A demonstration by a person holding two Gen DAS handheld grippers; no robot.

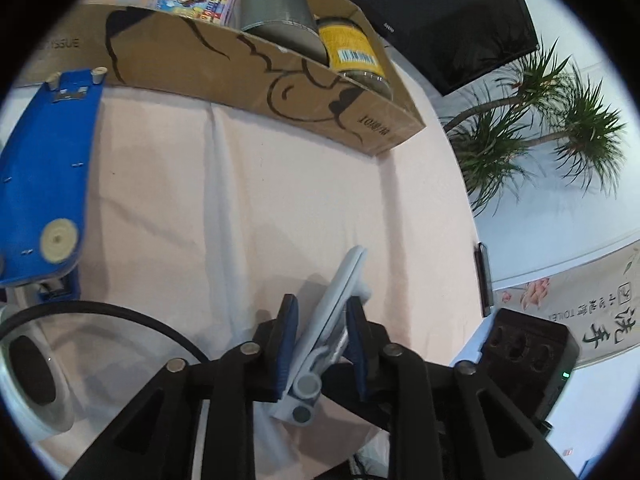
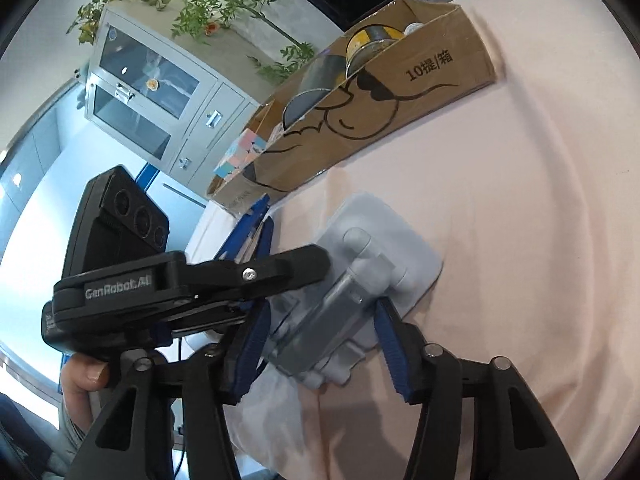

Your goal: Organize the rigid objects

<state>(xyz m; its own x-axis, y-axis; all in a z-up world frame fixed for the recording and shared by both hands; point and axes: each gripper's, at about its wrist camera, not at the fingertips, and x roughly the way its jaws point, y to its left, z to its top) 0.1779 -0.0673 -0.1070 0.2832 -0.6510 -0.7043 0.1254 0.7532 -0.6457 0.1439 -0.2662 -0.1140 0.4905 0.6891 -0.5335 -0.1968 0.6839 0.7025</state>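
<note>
A grey folding phone stand [image 1: 332, 312] is held edge-on between the blue pads of my left gripper [image 1: 322, 320], which is shut on it just above the pink tablecloth. In the right wrist view the same stand [image 2: 372, 256] shows its flat plate and hinged arm. My right gripper [image 2: 320, 332] is open, its pads either side of the stand's hinge end without clear contact. The left gripper body [image 2: 180, 284] crosses in from the left. The cardboard box [image 1: 256, 80] stands behind, holding a grey roll [image 1: 280, 16], a yellow-labelled jar [image 1: 352, 48], a colourful booklet and pastel blocks.
A blue plastic board [image 1: 48, 168] on a stand lies at the left. A white tape roll [image 1: 36, 380] and a black cable [image 1: 120, 312] are at the lower left. A dark phone [image 1: 484, 276] lies at the table's right edge. A monitor, plants and a cabinet [image 2: 160, 92] are behind.
</note>
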